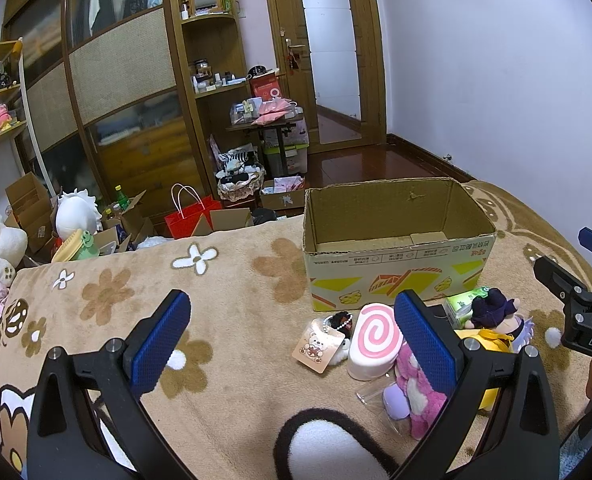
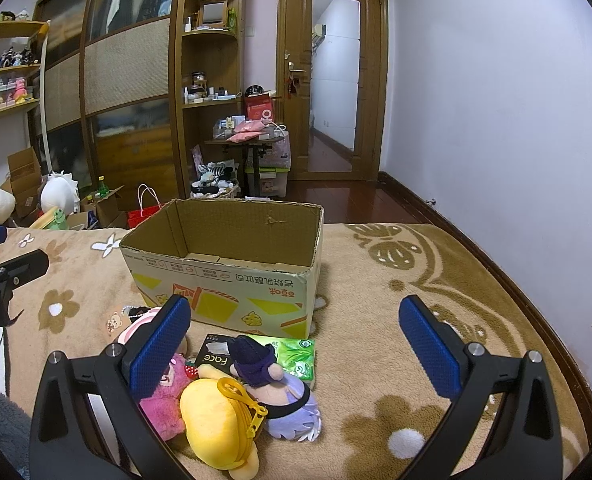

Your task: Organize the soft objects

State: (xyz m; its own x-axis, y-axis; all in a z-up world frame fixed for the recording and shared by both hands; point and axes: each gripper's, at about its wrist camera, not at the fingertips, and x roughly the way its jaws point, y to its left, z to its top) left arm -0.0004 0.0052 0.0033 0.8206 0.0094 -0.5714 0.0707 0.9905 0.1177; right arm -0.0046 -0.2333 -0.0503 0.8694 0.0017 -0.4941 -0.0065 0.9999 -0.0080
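Toys in a loose heap at the lower middle of the right wrist view, all lying on the flowered blanket (image 2: 376, 280) that covers the bed. There's the yellow plush (image 2: 212, 420) with its zip clip at the front, touching a purple-hatted doll (image 2: 272, 376) just to its right. A pink plush (image 2: 164, 396) sits to the left, partly behind the blue pad of the right tool (image 2: 294, 354). Behind the doll, a green tissue pack (image 2: 298, 354) and a black tissue pack (image 2: 214, 350), side by side.

Over in the left wrist view, a pink swirl roll cushion (image 1: 374, 340) lies right of centre, a bear tag (image 1: 316, 346) just left of it.

Beyond the heap stands the cardboard box (image 2: 232, 280), open at the top, nothing showing inside.

Right tool: fingers wide apart, gripping nothing, low over the blanket to the right of the heap. Left tool (image 1: 292, 346): also spread wide and unloaded, its right pad in front of the pink plush.

Far back, wooden wardrobe (image 2: 128, 80), door (image 2: 332, 80) and a red bag (image 1: 188, 220) on the floor.
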